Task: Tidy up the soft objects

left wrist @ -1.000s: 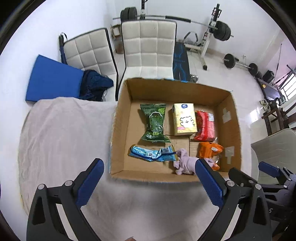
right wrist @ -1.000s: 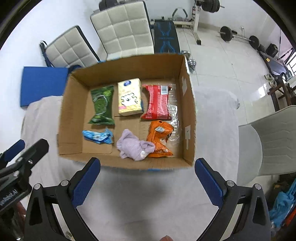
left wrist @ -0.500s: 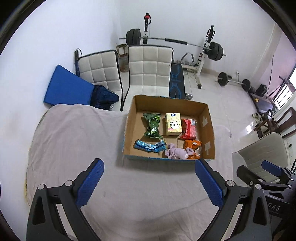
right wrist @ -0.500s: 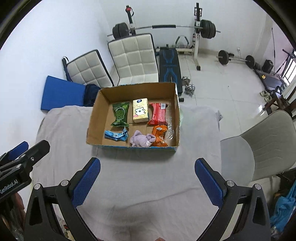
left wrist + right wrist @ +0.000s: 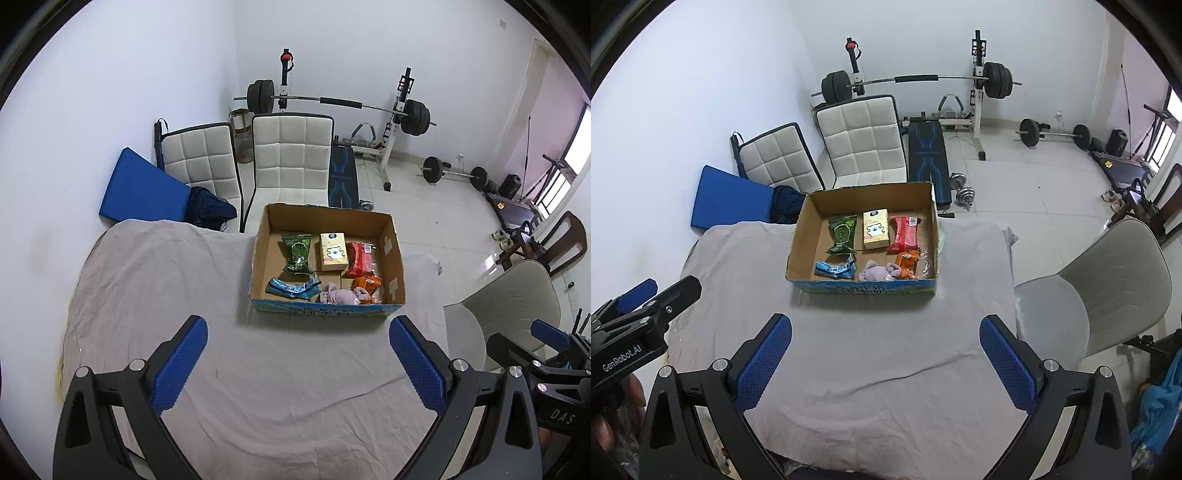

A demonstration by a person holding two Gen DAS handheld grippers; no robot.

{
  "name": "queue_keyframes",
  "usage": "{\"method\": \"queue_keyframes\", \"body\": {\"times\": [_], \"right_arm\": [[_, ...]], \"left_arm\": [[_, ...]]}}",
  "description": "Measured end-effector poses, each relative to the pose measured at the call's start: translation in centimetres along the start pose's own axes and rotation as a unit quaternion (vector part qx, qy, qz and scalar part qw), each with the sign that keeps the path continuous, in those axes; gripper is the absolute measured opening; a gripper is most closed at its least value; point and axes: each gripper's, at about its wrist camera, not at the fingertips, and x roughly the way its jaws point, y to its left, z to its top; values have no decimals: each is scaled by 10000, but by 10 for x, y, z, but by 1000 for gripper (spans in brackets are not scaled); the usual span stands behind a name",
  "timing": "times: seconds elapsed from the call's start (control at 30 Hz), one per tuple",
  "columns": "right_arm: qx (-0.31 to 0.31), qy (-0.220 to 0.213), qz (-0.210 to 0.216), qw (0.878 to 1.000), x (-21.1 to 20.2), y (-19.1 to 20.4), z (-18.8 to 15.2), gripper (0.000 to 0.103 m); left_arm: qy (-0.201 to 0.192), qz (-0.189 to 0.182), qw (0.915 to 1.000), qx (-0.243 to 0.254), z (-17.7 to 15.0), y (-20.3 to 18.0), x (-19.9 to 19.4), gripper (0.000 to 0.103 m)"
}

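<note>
An open cardboard box (image 5: 393, 254) (image 5: 799, 236) stands on a table with a grey cloth (image 5: 155, 288) (image 5: 886, 332). In it lie a green packet (image 5: 296, 253) (image 5: 842, 234), a yellow packet (image 5: 333, 253) (image 5: 875, 228), a red packet (image 5: 360, 254) (image 5: 905, 234), a blue packet (image 5: 291, 288) (image 5: 834, 267), an orange packet (image 5: 367, 286) (image 5: 908, 262) and a lilac cloth (image 5: 340, 295) (image 5: 877, 273). My left gripper (image 5: 295, 362) is open and empty, well back from the box. My right gripper (image 5: 884, 363) is open and empty too.
Two white padded chairs (image 5: 291, 162) (image 5: 201, 162) and a blue mat (image 5: 144, 192) stand behind the table. A grey chair (image 5: 1108, 288) is at the right. A barbell rack (image 5: 919, 79), bench and dumbbells (image 5: 962, 192) fill the floor beyond.
Both grippers have pulled back and up from the box, which now looks much smaller and farther. Both stay open and empty. The contents of the box have not moved.
</note>
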Motion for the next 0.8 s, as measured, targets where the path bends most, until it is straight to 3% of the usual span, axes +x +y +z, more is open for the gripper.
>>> {"method": "queue_keyframes", "body": {"times": [0.27, 0.8], "right_arm": [[-8, -55, -81, 10000, -17, -4, -8, 103], [-128, -503, -329, 9981, -9, 8, 23, 103]], "left_arm": [[-157, -6, 9999, 20, -9, -3, -19, 101], [-405, 253, 9988, -95, -5, 1, -11, 103]]}}
